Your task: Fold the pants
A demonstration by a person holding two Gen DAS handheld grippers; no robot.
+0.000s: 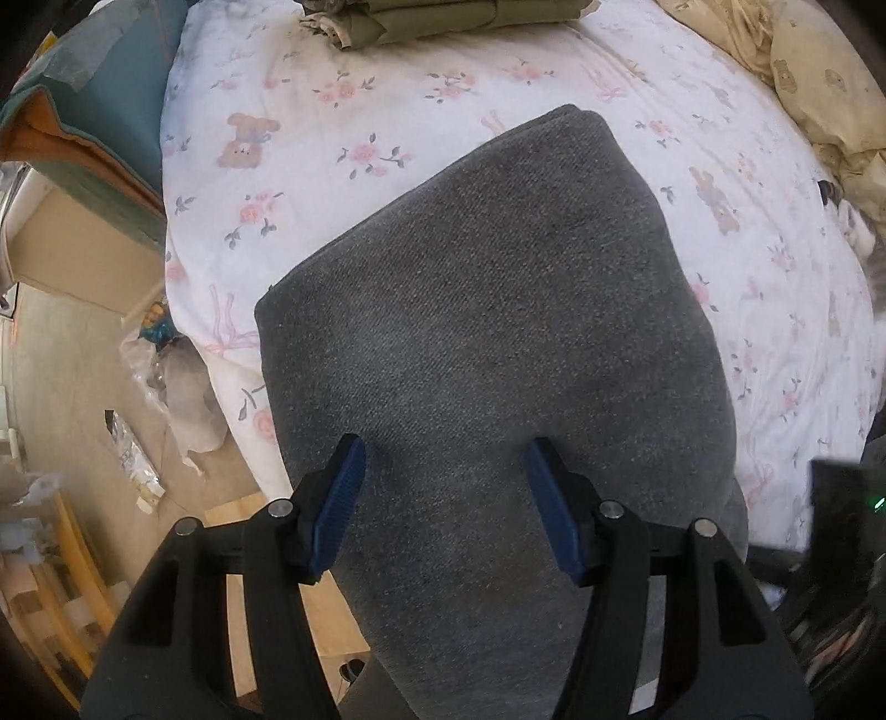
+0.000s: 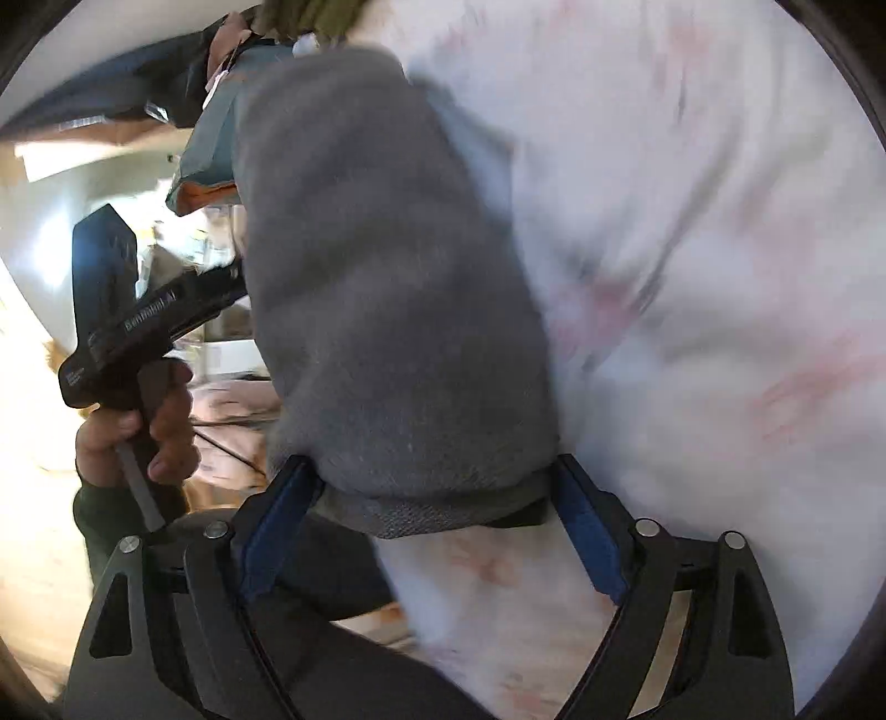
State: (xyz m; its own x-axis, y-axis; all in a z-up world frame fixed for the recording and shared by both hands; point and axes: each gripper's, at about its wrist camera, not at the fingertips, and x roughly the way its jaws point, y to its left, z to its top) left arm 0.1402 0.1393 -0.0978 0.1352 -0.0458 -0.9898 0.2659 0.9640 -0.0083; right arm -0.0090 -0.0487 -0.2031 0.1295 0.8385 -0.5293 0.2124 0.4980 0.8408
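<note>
The grey pants (image 1: 498,332) lie folded into a long slab on the floral bedsheet (image 1: 310,166), one end hanging over the bed's near edge. My left gripper (image 1: 446,459) is open, its blue pads just above the grey cloth and holding nothing. In the blurred right wrist view the pants (image 2: 387,277) stretch away from my right gripper (image 2: 429,476), which is open with the near end of the cloth between its pads. The left gripper's body (image 2: 138,321) and the hand on it show at the left of that view.
A folded olive garment (image 1: 443,22) lies at the far end of the bed. A cream quilt (image 1: 803,72) is bunched at the right. A teal and orange bag (image 1: 94,111) stands left of the bed. Plastic bags and litter (image 1: 160,387) lie on the floor.
</note>
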